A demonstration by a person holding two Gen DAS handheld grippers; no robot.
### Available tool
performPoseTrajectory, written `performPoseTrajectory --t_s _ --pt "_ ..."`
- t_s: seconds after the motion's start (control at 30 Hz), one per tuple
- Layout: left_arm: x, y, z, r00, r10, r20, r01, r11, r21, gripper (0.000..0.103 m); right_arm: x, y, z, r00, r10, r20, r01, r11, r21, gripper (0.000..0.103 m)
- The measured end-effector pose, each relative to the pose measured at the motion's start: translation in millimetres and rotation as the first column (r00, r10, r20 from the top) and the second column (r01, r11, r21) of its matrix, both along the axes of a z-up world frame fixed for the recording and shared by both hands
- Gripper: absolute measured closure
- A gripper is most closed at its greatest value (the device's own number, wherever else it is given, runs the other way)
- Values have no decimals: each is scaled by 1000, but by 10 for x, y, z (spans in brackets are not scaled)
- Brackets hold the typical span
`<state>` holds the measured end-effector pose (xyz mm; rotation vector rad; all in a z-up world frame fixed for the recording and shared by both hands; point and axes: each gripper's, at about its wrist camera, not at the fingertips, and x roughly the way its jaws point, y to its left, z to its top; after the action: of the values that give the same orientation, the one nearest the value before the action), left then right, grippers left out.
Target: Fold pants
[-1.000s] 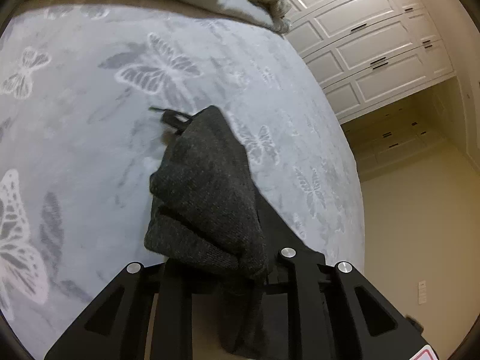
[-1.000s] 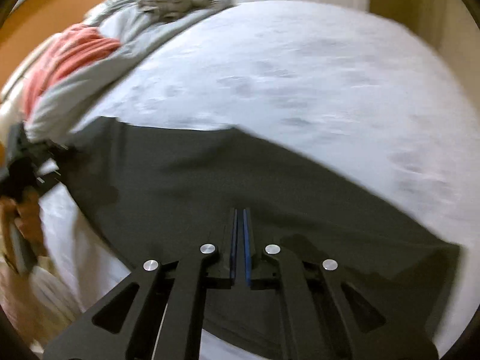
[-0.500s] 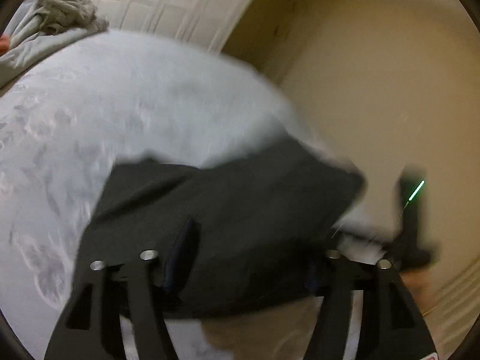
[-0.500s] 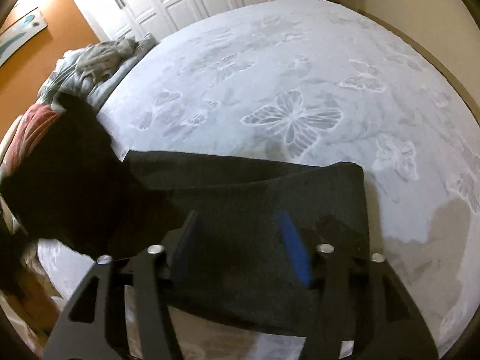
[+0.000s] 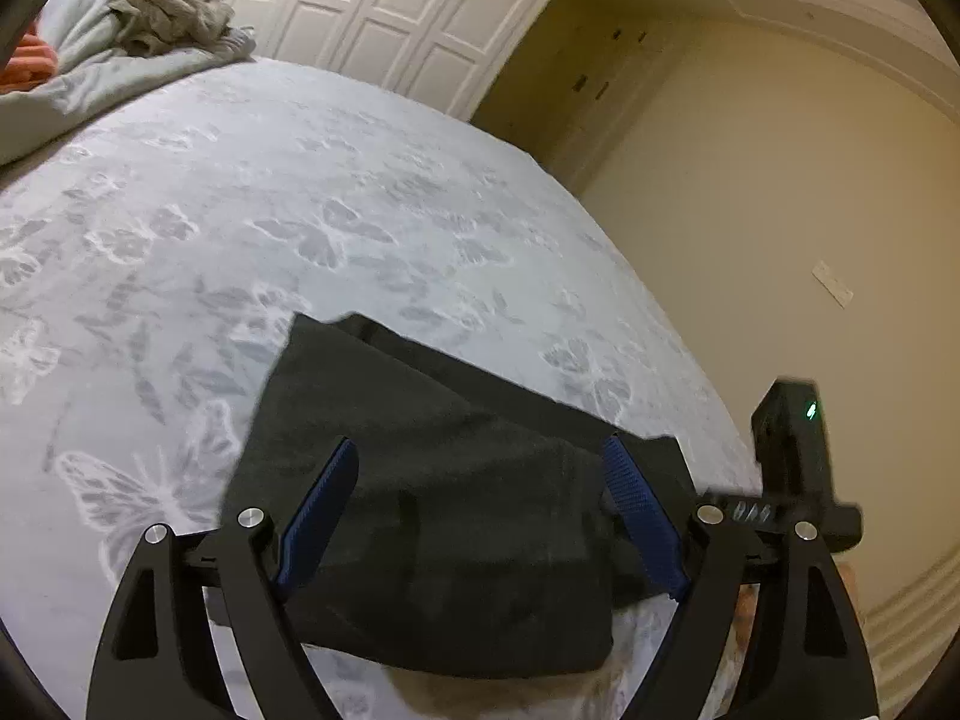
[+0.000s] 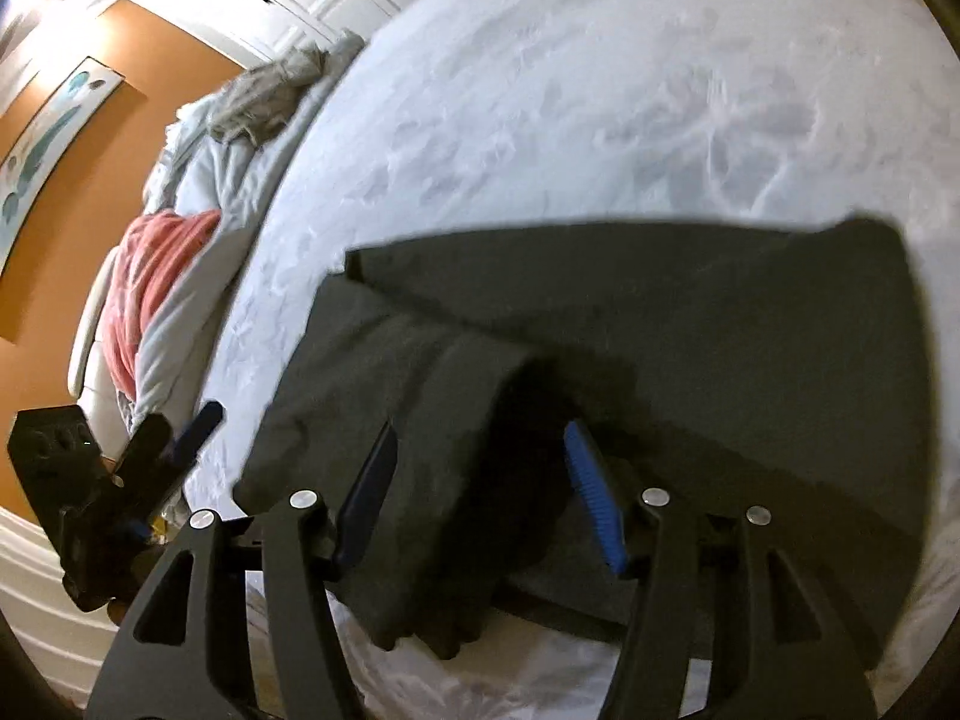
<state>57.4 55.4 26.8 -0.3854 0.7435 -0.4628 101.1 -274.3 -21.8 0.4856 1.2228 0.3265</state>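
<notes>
The dark grey pants (image 5: 420, 420) lie folded on the butterfly-patterned bed cover (image 5: 300, 210), at its near edge, with one thick fold hanging slightly over. My left gripper (image 5: 480, 447) hovers over them, jaws opening wide. Fabric lies below and between the blue pads (image 5: 324, 504), which do not press it. In the right wrist view the pants (image 6: 720, 330) show a rolled fold on the left. My right gripper (image 6: 480, 432) stands open above that fold, pads clear of the cloth. The left tool's black housing (image 6: 90, 480) shows at the far left.
A heap of grey bedding (image 5: 162, 6) and a coral cloth (image 6: 150, 276) lie at the head of the bed. White wardrobe doors (image 5: 384, 18) stand behind, a beige wall (image 5: 780, 210) to the right and an orange wall (image 6: 90, 180) to the left.
Both grippers went from shut to open and let go of the pants. The left hand swung across and rolled; the bunched fabric it held now lies folded on the bed.
</notes>
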Motion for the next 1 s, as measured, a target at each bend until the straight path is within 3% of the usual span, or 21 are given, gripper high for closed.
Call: performPoseTrajectory --t_s 0.1,0.23,0.3,0.37,0.47,0.5,0.53,0.6,0.67,0.83,0.87,1.0 --pt "36 137 45 999 33 -10 -34 999 -29 22 -30 123 -106 999 26 -27 -25 999 44 45" --pt "113 334 48 992 118 -35 -120 992 -37 22 -11 336 -147 999 45 22 -44 998 -49 47" --pt "126 428 70 986 163 -27 -164 986 -41 22 9 401 -35 993 84 85 -78 994 -72 87" --pt "125 541 110 980 200 -19 -201 977 -65 22 22 373 266 981 98 170 -89 994 -58 91" --pt "115 635 142 974 226 -21 -227 970 -90 22 -60 165 952 926 92 367 -55 992 -111 92" --pt "119 636 132 974 226 -25 -227 970 -89 22 -58 83 1004 921 85 380 -32 989 -144 91" --pt "131 602 105 975 219 -28 -221 973 -74 22 -28 -15 967 927 92 364 -19 980 -198 90" --pt "162 496 35 979 203 -32 -204 979 -28 22 122 -304 499 983 35 182 13 965 -261 86" --pt "186 317 -60 984 173 -36 -172 984 38 22 176 -497 46 997 -77 11 77 954 -289 84" --pt "82 -99 -173 997 75 -8 -72 983 169 22 49 -501 244 994 -86 72 100 967 -234 72" --pt "33 -190 -176 998 56 12 -57 976 211 22 27 -481 258 994 -86 69 100 965 -241 60" --pt "-82 -439 -211 998 -14 56 -5 947 321 22 -65 -274 86 999 -38 20 43 955 -294 53"
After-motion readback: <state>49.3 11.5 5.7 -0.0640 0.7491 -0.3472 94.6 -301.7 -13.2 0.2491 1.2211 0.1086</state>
